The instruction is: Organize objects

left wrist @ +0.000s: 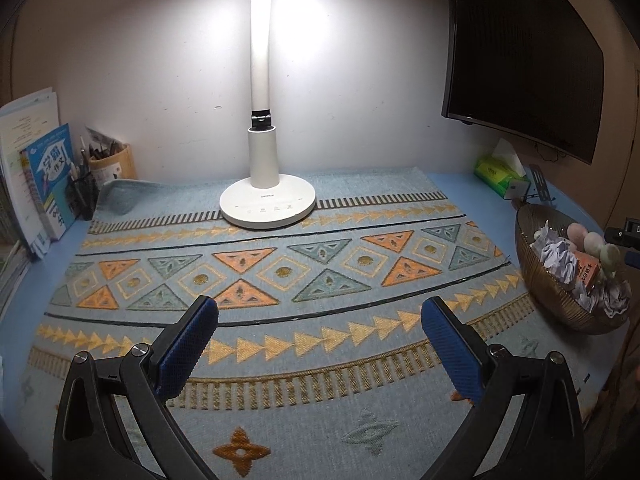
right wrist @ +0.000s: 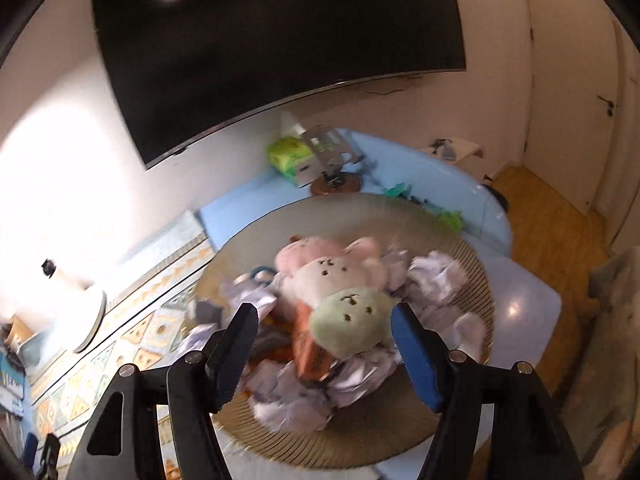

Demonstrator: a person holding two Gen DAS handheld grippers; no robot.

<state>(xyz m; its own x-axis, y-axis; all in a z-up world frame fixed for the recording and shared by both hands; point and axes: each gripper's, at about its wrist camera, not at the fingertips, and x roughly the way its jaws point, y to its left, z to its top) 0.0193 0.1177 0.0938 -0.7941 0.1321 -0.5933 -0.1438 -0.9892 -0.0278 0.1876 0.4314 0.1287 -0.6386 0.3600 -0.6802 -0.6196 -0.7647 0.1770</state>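
Left gripper [left wrist: 320,320]: jaws spread wide, nothing held, only the rug [left wrist: 280,272] seen between them | right gripper [right wrist: 324,332]: jaws parted, the plush toy [right wrist: 340,292] seen lying between them, no pad contact made out | toy's long axis run toward upper left, in the basket [right wrist: 360,432] at lower centre | right hand judged nearer.
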